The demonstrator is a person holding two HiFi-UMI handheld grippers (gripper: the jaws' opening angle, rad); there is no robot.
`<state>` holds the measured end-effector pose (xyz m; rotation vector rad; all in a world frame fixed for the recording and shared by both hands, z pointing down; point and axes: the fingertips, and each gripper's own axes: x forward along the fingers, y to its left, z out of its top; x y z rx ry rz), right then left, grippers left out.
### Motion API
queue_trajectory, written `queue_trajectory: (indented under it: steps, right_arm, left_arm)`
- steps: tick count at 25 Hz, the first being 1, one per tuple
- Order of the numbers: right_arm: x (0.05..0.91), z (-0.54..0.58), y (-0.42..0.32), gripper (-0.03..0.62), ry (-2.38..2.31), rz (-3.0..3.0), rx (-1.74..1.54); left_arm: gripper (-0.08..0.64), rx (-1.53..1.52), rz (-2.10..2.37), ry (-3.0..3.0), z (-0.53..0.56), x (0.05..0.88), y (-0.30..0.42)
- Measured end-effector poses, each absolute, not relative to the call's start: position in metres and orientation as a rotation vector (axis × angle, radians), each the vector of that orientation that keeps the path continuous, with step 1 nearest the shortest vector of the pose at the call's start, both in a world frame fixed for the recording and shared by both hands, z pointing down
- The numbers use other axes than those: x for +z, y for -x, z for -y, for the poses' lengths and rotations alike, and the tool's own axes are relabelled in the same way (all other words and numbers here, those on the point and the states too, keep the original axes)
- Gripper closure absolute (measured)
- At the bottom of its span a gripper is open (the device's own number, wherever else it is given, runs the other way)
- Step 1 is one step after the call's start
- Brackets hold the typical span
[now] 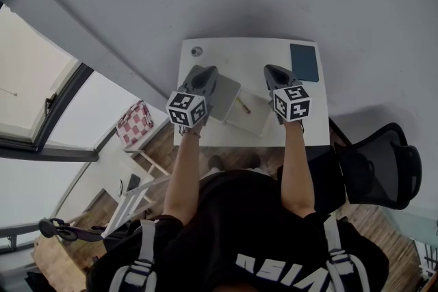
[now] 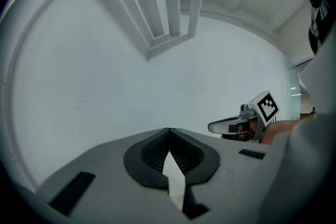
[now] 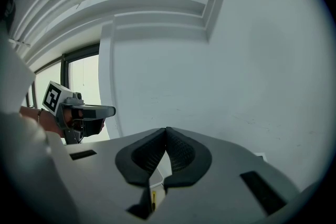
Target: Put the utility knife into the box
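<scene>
The person stands over a small white table (image 1: 205, 137) with both arms stretched forward, a claw in each hand held above it. The left claw (image 1: 205, 73) is closed, its dark ribbed pads meeting at the tips, and it has hold of nothing. The right claw (image 1: 273, 70) is closed at the tips too and equally empty.

Between the two claws lies a shallow white box (image 1: 256, 123), with a gray panel (image 1: 226, 96) just beside it, partly under the left claw. The utility knife (image 1: 243, 106), a thin yellowish stick from up here, lies at the box's near-left corner, close to where the box and the gray panel meet. I can't tell whether it sits inside the box or on its edge.

A dark blue notebook (image 1: 304, 62) lies at the table's far right corner, well apart from the box. A black office chair (image 1: 383, 167) stands beside the table on the person's right.
</scene>
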<state>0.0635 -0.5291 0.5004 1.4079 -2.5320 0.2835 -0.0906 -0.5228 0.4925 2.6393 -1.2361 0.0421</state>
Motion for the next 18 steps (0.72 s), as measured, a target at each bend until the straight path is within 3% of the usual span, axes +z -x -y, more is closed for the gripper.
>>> queue_trajectory:
  steps: [18]
  right_arm:
    - [0.5,0.5388,-0.0681,0.578,-1.386,2.55,0.274]
  left_arm:
    - [0.535,0.063,1.228,-2.641,0.5331,0.4945,0.0832]
